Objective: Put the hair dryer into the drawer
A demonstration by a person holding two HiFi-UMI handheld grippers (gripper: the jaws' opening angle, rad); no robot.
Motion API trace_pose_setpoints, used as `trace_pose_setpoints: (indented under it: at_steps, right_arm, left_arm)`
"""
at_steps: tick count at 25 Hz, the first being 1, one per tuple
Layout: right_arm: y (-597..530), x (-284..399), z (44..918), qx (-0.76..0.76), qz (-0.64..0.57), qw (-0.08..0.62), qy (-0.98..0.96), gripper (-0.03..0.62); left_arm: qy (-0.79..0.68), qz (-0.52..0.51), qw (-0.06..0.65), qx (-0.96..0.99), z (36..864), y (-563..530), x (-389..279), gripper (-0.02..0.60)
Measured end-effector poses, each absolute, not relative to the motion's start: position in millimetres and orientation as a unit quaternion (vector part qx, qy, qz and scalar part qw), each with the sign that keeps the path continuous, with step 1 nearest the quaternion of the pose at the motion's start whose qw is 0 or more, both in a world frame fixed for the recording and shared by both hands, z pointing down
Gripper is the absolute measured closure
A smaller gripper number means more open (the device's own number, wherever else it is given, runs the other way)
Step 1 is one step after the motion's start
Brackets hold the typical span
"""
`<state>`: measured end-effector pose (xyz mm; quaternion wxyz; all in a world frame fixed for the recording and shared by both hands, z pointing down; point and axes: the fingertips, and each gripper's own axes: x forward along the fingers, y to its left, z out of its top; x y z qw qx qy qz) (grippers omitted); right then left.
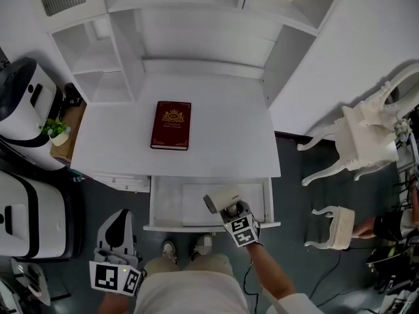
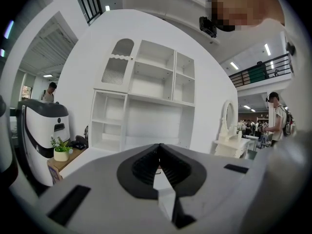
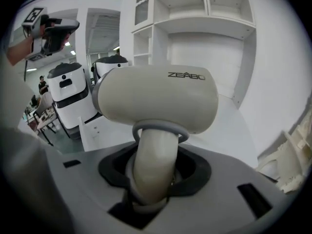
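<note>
The cream hair dryer (image 1: 220, 199) hangs over the open white drawer (image 1: 171, 205) under the desk top, toward the drawer's right half. My right gripper (image 1: 230, 212) is shut on its handle. In the right gripper view the handle (image 3: 152, 167) runs down between the black pads, with the barrel (image 3: 156, 99) lying crosswise above them. My left gripper (image 1: 118, 224) stays low at the left, outside the drawer. Its jaws (image 2: 158, 150) are shut with nothing between them.
A dark red book (image 1: 171, 125) lies on the white desk (image 1: 229, 129), with shelves behind it. White machines (image 1: 26, 103) and a small potted plant (image 1: 57, 131) stand at the left. A white chair (image 1: 366, 133) and stool (image 1: 337, 227) are at the right.
</note>
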<state>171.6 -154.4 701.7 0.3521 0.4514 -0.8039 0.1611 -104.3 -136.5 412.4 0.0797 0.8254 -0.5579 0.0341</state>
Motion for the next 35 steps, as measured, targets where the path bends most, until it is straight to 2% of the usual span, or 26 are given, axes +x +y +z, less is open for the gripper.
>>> trace_pose_setpoints:
  at_steps: [7, 35]
  right_arm:
    - [-158.7, 163.4, 724.8, 0.38, 0.12, 0.419, -0.816, 0.422]
    - [-178.9, 113.6, 820.5, 0.178, 0.04, 0.559, -0.809, 0.421]
  left_arm:
    - [-0.572, 0.039, 0.085, 0.815, 416.7, -137.0, -104.3, 0.566]
    - [-0.655, 0.065, 0.104, 0.746, 435.7, -113.0, -146.0, 0.566]
